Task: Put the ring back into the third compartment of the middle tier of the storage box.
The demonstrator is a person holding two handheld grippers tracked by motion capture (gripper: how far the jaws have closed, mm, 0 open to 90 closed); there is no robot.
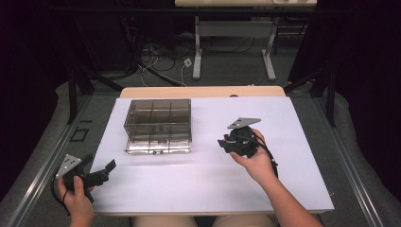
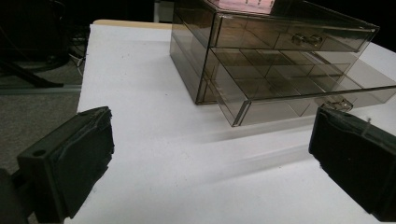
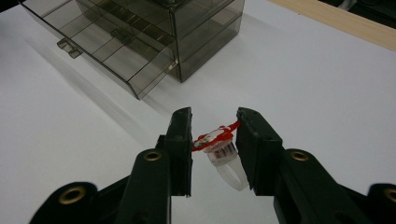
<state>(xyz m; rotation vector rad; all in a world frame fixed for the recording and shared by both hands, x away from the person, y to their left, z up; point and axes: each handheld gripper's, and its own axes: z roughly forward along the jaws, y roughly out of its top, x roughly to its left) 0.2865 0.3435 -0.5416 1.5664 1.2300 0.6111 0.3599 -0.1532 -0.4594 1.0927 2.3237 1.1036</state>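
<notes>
- White tabletop (image 1: 198,184) carries a smoky clear drawer box (image 1: 158,125), its lower drawer (image 2: 299,93) pulled out
- Left tool (image 1: 97,174) sits near the tabletop's left edge in the person's left hand (image 1: 75,198), jaws spread wide with nothing between them
- Right tool (image 3: 214,140), right of the box, is clamped on a red-and-white plastic ring (image 3: 219,144) above the tabletop

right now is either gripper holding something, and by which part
The right gripper pinches a small plastic ring by its red and white top, its clear band hanging below. The left gripper is open and holds nothing.
</notes>
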